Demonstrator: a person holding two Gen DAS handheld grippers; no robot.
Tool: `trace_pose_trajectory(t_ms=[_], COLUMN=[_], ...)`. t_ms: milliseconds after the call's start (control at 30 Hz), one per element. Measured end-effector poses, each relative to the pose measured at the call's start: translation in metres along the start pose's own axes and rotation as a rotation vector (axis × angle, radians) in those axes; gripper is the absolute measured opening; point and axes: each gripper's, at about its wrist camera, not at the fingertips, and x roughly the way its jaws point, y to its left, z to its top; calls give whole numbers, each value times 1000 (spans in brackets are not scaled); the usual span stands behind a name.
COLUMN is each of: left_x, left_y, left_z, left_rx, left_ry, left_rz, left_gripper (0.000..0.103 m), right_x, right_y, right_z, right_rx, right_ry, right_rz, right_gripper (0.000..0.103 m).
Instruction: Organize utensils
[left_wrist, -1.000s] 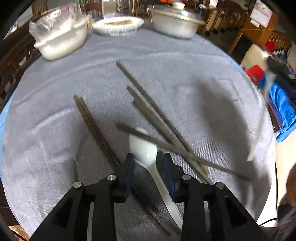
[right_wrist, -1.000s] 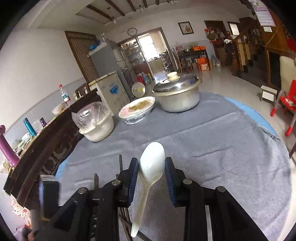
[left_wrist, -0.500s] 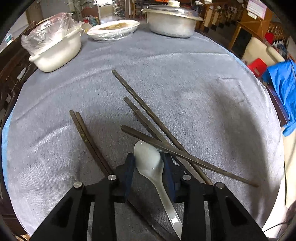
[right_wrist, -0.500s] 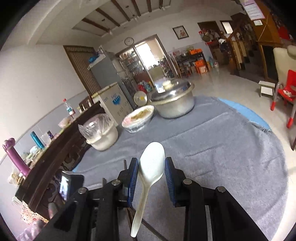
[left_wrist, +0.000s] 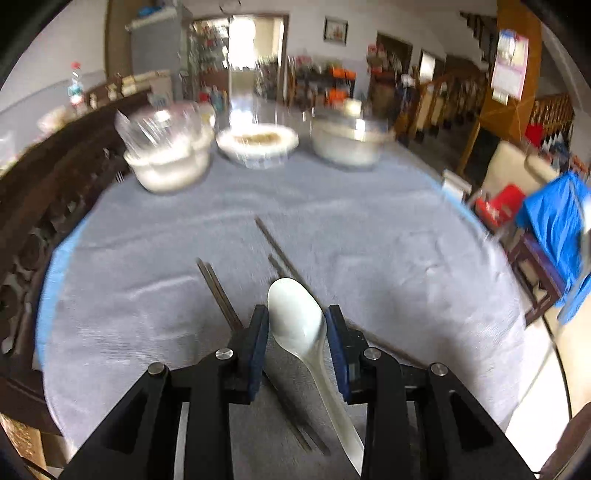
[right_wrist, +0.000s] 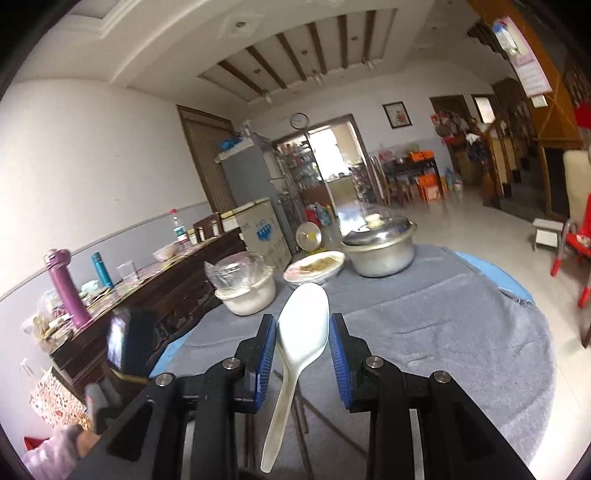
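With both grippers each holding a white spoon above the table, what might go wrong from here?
1. The left gripper and right gripper each pinch a smooth white spoon by its rounded bowl, handle hanging free, so either could pivot or slip out.
2. The left view is motion-blurred; swinging that fast, the spoon's handle might catch the chopsticks on the grey cloth.

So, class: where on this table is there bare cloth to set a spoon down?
Bare cloth lies right of the chopsticks, out to the table edge, and between the chopsticks and the dishes. It is crowded around the left tool, where chopsticks cross.
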Motion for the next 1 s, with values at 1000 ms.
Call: trace_pose_trajectory(t_ms=[1000], left_x=[-66], left_y=[-45], left_z=[-84], left_rx=[-9], left_ry=[-284], left_rz=[38], left_gripper=[34], right_x=[-41], right_y=[18], right_z=[-66], right_rx=[-115], right_ry=[88], right_rz=[-18], right_gripper=[33])
